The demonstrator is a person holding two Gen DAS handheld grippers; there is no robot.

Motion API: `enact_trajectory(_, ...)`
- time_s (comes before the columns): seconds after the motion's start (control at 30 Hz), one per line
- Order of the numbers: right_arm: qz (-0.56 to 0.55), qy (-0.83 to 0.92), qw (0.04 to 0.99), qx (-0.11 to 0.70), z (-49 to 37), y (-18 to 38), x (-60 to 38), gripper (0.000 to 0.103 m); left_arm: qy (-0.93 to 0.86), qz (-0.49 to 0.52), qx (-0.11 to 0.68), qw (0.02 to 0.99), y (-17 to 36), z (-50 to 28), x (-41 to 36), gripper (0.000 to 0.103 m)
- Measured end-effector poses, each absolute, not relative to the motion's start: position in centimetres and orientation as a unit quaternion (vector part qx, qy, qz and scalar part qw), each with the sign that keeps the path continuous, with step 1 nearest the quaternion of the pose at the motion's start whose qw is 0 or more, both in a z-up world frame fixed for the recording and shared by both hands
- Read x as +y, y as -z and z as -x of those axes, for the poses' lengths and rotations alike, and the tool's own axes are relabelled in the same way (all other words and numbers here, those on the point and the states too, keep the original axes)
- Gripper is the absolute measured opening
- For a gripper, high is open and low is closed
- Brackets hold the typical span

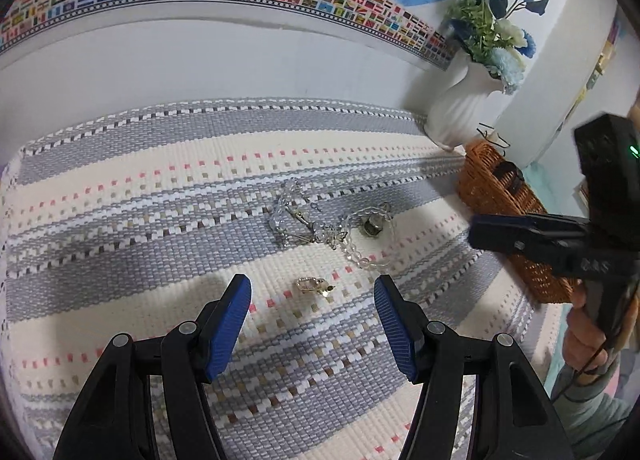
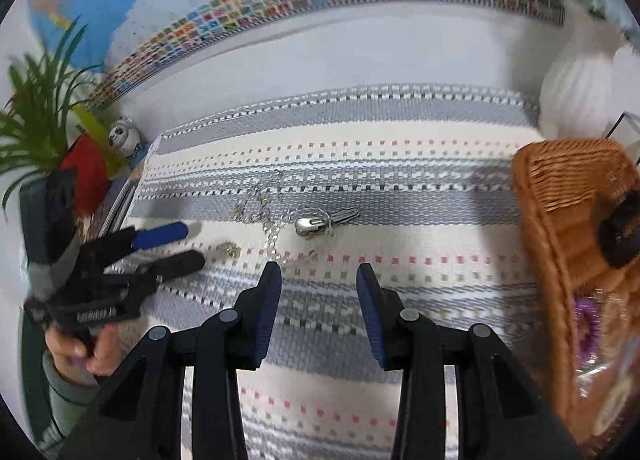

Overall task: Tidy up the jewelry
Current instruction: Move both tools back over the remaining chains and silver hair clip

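Note:
A small gold ring [image 1: 311,285] lies on the woven mat just ahead of my open, empty left gripper [image 1: 313,289], between its fingertips. Beyond it lie a clear bead bracelet [image 1: 362,248], a tangle of clear beads and chain [image 1: 294,216] and a silver clip [image 1: 372,223]. In the right wrist view my right gripper [image 2: 318,274] is open and empty above the mat, with the silver clip [image 2: 320,222], bead chain [image 2: 274,236] and gold ring [image 2: 229,249] ahead. The left gripper [image 2: 180,246] shows at the left there. The wicker basket [image 2: 560,196] stands at the right.
A white vase [image 1: 460,108] with blue flowers stands behind the wicker basket [image 1: 504,200]. The basket holds a black item [image 2: 620,232] and a purple hair tie [image 2: 586,332]. A green plant [image 2: 36,108] and a panda figure [image 2: 124,136] stand at the left.

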State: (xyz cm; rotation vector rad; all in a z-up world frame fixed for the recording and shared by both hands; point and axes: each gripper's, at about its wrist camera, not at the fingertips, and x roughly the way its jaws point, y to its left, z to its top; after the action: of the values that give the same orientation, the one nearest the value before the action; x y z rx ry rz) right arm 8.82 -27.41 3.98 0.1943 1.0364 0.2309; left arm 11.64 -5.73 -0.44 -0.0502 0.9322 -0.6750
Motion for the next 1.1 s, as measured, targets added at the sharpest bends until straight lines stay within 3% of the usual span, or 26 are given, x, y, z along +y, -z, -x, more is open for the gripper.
enact_trajectory(0.5,-0.1,-0.081,0.845,0.52,-13.9,0.8,-25.9,0.042,0.301,-0.027,0.418,0.857,1.3,-9.9,-7.8,0.065)
enact_trajectory(0.83,-0.03,-0.052,0.859,0.509,-14.4,1.4,-23.3,0.042,0.285,-0.067,0.427,0.855,2.2,-9.8,-8.8,0.064)
enact_trajectory(1.1,0.038,-0.044,0.868,0.492,-14.0,1.8,-19.9,0.026,0.271,-0.085,0.427,0.858,2.4,-10.9,-10.7,0.056)
